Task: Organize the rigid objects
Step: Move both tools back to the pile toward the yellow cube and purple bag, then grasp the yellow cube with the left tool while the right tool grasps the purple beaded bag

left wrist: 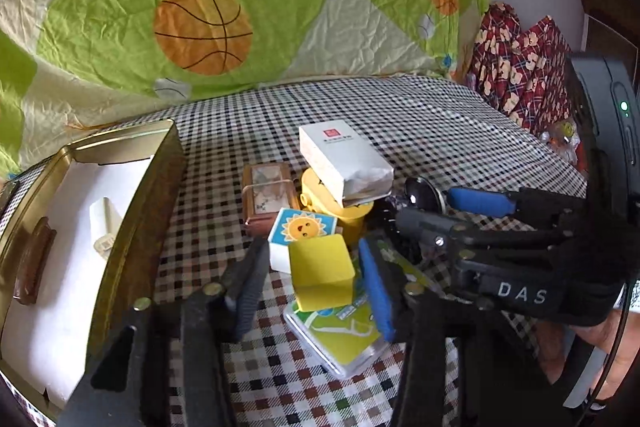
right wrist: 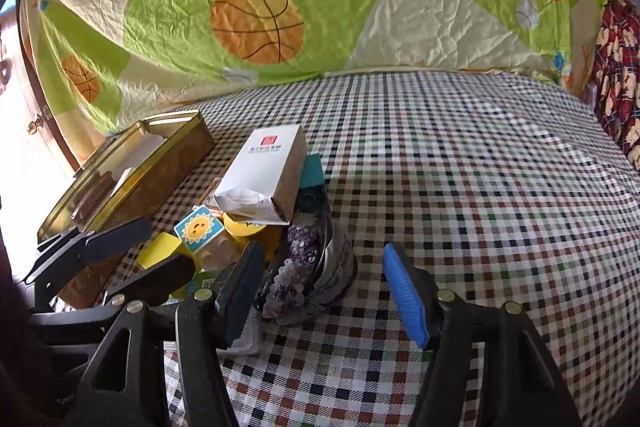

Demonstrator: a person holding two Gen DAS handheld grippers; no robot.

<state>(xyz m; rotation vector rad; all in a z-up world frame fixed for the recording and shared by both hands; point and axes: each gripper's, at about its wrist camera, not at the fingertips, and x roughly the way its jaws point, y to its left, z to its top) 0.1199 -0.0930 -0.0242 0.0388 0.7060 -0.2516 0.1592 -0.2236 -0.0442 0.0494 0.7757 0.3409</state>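
A: Checked cloth (left wrist: pixel 400 115) covered the bench, with a basketball-print quilt (left wrist: pixel 200 27) hung behind. Where was your left tool?

B: My left tool (left wrist: pixel 316 277) sat low in the frame, its jaws narrowed around the yellow block (left wrist: pixel 322 269). I couldn't tell whether the pads actually pressed on it. The block lay at the near edge of the pile, on a green card case (left wrist: pixel 344 335).

A: And the right?

B: My right tool (right wrist: pixel 324 291) stood half open and empty, bracketing a sequined pouch (right wrist: pixel 308 267) without touching it.

A: What worried you?

B: The white carton (left wrist: pixel 344 159) perched tilted on a yellow tub (left wrist: pixel 340 211). I judged that lifting the block carelessly might jog the sun block (left wrist: pixel 300 227) just beside it and tip the carton off. A shallow grip could also let the block slip.

A: Which way did the block point?

B: Roughly cubic, no clear long axis; its broad face tilted up toward the camera. The gold tin (left wrist: pixel 132 195), mid left, seemed the destination.
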